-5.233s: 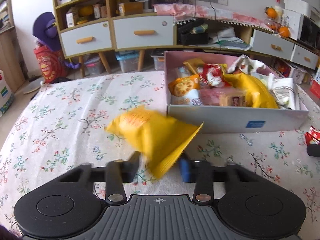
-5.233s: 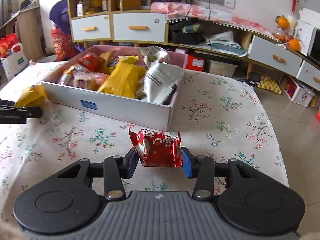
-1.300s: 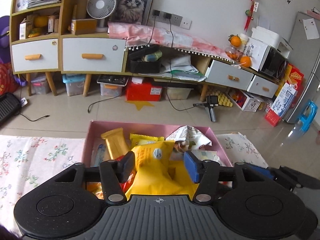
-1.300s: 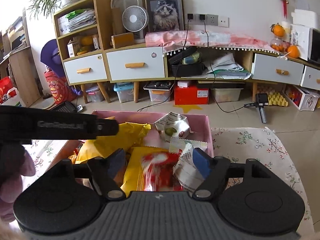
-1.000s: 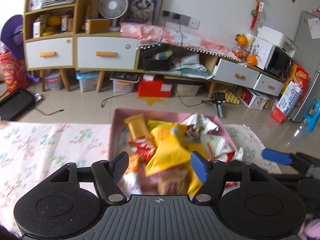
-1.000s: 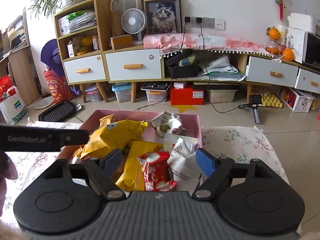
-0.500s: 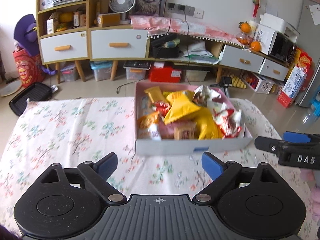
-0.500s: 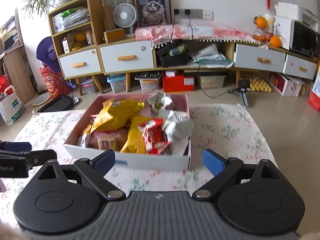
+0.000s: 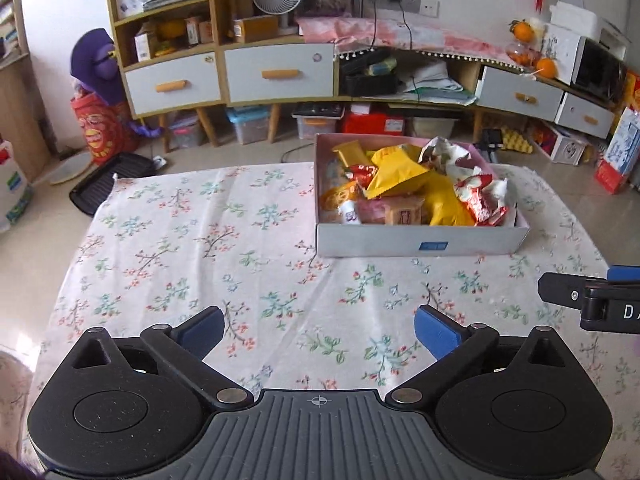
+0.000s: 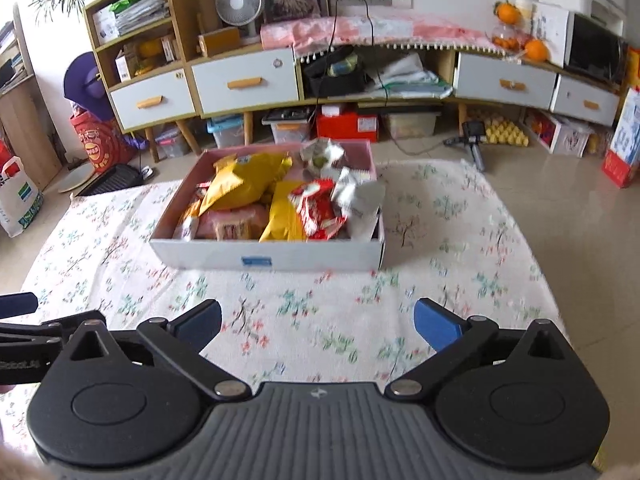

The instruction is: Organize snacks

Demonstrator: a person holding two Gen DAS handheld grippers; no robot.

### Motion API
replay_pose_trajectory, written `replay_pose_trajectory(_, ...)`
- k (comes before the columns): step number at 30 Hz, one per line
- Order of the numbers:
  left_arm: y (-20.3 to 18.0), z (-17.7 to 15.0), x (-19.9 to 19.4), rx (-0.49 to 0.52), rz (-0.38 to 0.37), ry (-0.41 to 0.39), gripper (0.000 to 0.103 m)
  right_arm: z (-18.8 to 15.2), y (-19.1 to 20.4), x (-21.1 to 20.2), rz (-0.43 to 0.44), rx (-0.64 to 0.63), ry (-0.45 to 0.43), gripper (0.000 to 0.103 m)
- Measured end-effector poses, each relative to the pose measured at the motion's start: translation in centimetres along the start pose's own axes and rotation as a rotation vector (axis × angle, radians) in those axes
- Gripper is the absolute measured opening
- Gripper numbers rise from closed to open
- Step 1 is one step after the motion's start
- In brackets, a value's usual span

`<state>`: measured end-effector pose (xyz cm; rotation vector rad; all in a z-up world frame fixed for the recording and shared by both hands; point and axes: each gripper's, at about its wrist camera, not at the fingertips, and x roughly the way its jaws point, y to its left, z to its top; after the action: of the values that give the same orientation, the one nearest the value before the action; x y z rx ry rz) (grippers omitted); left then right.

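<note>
A pink-lined grey box [image 9: 420,245] [image 10: 272,258] sits on the floral tablecloth and holds several snack packets. A yellow bag [image 9: 394,174] [image 10: 244,182] lies on top at the back. A red packet [image 9: 480,198] [image 10: 320,208] lies near the front right. My left gripper [image 9: 318,330] is open and empty, well back from the box over the cloth. My right gripper [image 10: 318,326] is open and empty too, also back from the box. The right gripper's finger shows at the right edge of the left wrist view [image 9: 580,294].
The floral tablecloth [image 9: 200,248] [image 10: 460,240] covers the table around the box. Beyond the table's far edge are the floor, storage bins and a long cabinet with drawers [image 9: 276,74] [image 10: 244,82]. A black grill pan [image 9: 108,178] lies on the floor at left.
Both grippers let go of their packets, yellow bag and red packet, into the box, opened wide, and pulled back and up from it. The box now looks farther away.
</note>
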<state>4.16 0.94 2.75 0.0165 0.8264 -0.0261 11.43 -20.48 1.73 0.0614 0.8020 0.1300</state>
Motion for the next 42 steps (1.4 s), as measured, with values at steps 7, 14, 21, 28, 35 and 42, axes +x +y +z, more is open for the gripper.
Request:
replay_pose_trajectory(7,-0.1,-1.5,-0.7,0.013,0.035,0.007,0.102,-1.5,0.3,-0.7,-0.037,-0.034,0.016,0.103)
replay_pose_trajectory(14,0.4,-1.7,0.2,0.025,0.035,0.053,0.102,-1.8,-0.1,-0.7,-0.066,-0.028,-0.008,0.103)
replay_pose_trajectory(21,0.2,-1.3,-0.9,0.015,0.04,0.024,0.103,-1.1,-0.3,-1.1,-0.087,0.005,-0.057,0.103)
replay_pose_trajectory(28,0.1,-1.5,-0.2,-0.004,0.017,0.082,0.103,-1.3,0.7,-0.7,-0.062,-0.025,-0.036,0.103)
replay_pose_trajectory(35,0.4,-1.1,-0.1,-0.023,0.056,0.091,0.103,-1.8,1.4,-0.4,-0.083,-0.035,-0.011,0.103)
replay_pose_trajectory(42,-0.2,-0.5,-0.1,-0.031,0.063,0.086,0.103,-1.8,0.4,-1.1,-0.1,-0.004,-0.043,0.103)
